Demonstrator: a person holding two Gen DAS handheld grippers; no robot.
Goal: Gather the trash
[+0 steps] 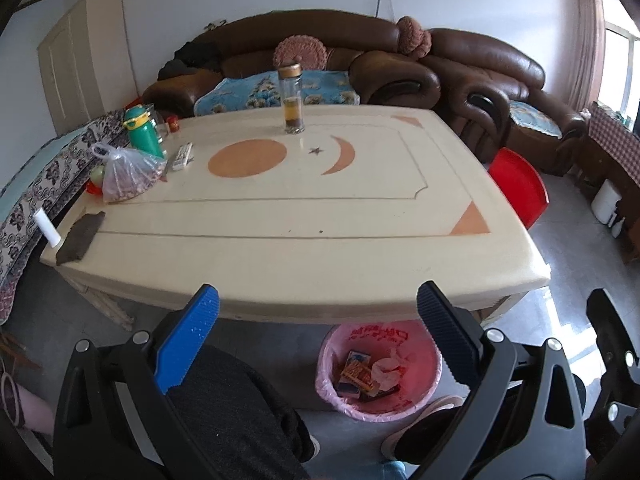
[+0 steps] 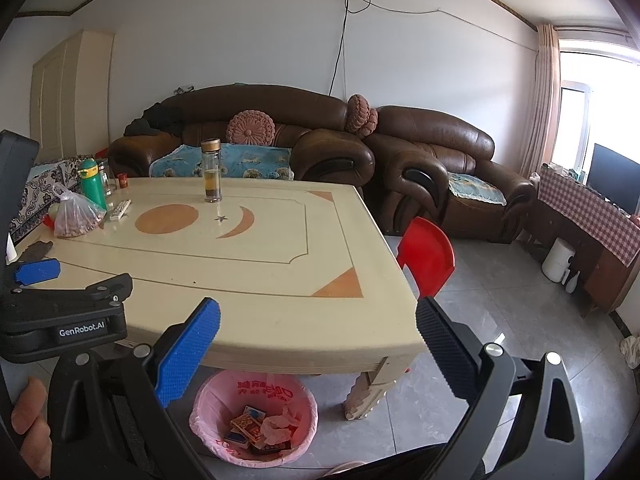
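Both grippers hang wide open and hold nothing, poised at the near edge of the cream table (image 1: 280, 248). The left gripper (image 1: 318, 308) sits above and just short of the pink-lined trash bin (image 1: 430, 394), which stands on the floor under the table's near edge; the right gripper (image 2: 318, 320) hovers above it too, with the bin (image 2: 200, 420) low between its fingers. Inside lie small cardboard boxes (image 2: 248, 426) and crumpled wrappers (image 2: 280, 426). Farther along the table's left side rest a dark cloth (image 1: 80, 232), a plastic bag of food (image 1: 128, 178), a remote (image 1: 182, 156) and a green flask (image 1: 142, 132). Beyond the table's centre stands a glass tea bottle (image 1: 293, 100); a brown leather sofa (image 1: 400, 68) lies behind the table.
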